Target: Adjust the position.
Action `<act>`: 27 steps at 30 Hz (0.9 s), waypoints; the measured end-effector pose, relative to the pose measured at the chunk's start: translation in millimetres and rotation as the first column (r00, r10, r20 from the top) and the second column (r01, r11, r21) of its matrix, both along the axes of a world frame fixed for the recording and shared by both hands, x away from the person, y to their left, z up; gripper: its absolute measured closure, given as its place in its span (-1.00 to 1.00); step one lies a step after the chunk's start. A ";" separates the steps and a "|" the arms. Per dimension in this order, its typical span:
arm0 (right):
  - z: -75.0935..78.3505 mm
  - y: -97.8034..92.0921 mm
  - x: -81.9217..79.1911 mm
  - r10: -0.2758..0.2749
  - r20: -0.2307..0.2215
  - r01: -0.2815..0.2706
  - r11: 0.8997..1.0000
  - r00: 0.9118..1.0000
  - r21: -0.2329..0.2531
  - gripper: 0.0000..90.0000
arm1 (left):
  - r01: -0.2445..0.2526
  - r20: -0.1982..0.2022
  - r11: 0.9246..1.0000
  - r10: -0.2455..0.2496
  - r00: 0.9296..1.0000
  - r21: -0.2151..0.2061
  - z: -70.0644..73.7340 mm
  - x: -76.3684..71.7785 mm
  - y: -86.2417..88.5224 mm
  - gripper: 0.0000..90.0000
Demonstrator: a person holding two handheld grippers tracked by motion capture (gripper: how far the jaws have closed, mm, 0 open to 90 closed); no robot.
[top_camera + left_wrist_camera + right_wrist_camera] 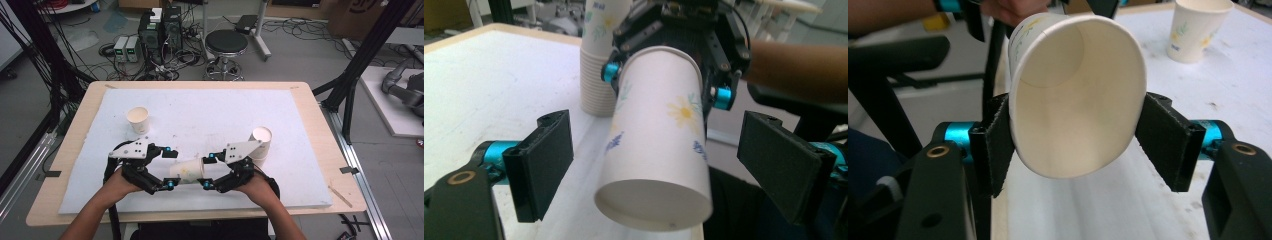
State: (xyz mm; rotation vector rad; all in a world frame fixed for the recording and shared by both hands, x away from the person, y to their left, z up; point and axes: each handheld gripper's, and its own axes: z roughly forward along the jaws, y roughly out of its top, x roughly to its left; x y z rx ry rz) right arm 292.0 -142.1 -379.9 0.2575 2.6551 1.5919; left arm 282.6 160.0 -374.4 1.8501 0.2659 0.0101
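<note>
Only right claw (1075, 150) view shows cup (1075, 95) rim squeezed oval.

- left gripper (170, 168) held low in the left hand (116, 184), jaws spread wide; 
- right gripper (206, 171) facing it, jaws clamped on a paper cup (187, 171)
</note>
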 end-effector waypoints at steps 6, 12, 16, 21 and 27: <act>12.2 2.9 4.4 -0.005 0.031 0.008 0.995 1.000 -0.099 -0.23 | 0.000 0.014 0.997 -0.001 1.000 0.076 4.3 0.2 -1.4 -0.67; 24.3 10.1 7.9 0.009 0.059 0.003 0.980 0.998 -0.201 -0.23 | -0.008 0.026 0.988 0.004 1.000 0.151 5.2 1.9 -6.0 -0.65; 31.7 16.4 8.8 0.025 0.071 -0.006 0.967 0.997 -0.256 -0.23 | -0.007 0.025 0.981 0.002 1.000 0.194 4.3 2.9 -10.0 -0.64; 38.3 24.7 7.6 0.049 0.088 -0.017 0.945 0.995 -0.326 -0.23 | -0.010 0.026 0.974 0.004 1.000 0.227 4.2 5.0 -14.1 -0.62; 44.9 36.0 3.9 0.088 0.139 -0.024 0.912 0.986 -0.410 -0.23 | 0.000 0.021 0.961 -0.006 1.000 0.276 2.5 7.0 -19.1 -0.59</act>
